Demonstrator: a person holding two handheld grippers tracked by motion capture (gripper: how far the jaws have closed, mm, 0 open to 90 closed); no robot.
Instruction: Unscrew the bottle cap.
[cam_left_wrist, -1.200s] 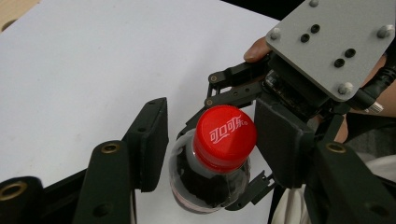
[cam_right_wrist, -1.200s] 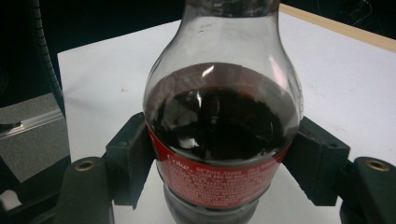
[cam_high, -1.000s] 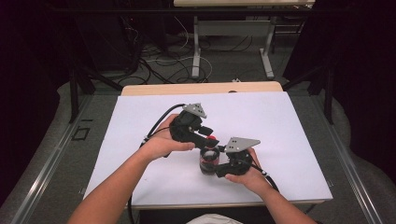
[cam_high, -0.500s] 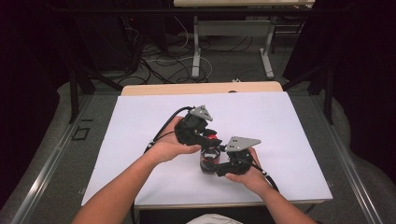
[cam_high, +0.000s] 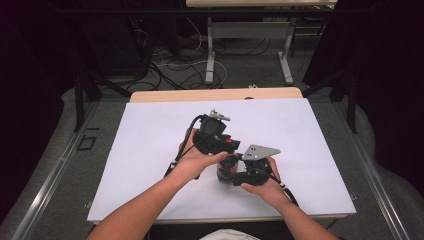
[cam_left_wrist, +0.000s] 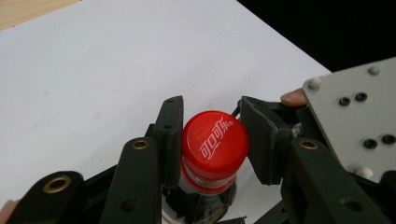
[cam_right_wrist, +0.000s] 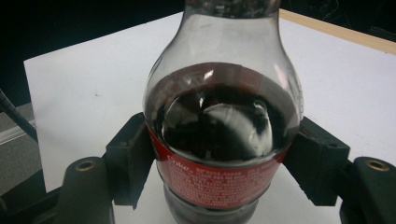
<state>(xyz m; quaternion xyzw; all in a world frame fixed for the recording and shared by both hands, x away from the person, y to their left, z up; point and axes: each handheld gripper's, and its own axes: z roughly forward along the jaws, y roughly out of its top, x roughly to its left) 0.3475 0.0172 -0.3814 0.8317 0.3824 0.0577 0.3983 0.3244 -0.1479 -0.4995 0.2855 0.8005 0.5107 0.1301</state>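
Here, my right gripper (cam_right_wrist: 219, 158) is clamping the cola bottle (cam_right_wrist: 222, 126) around its body — my left gripper (cam_left_wrist: 212, 144) is pinching its red cap (cam_left_wrist: 214, 143) from above.

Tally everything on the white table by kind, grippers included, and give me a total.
Clear plastic cola bottle with dark drink and red label: 1
Red screw cap, on that bottle: 1
Black two-jaw grippers, left gripper closed on the cap, right gripper closed on the bottle's body: 2
Total: 4
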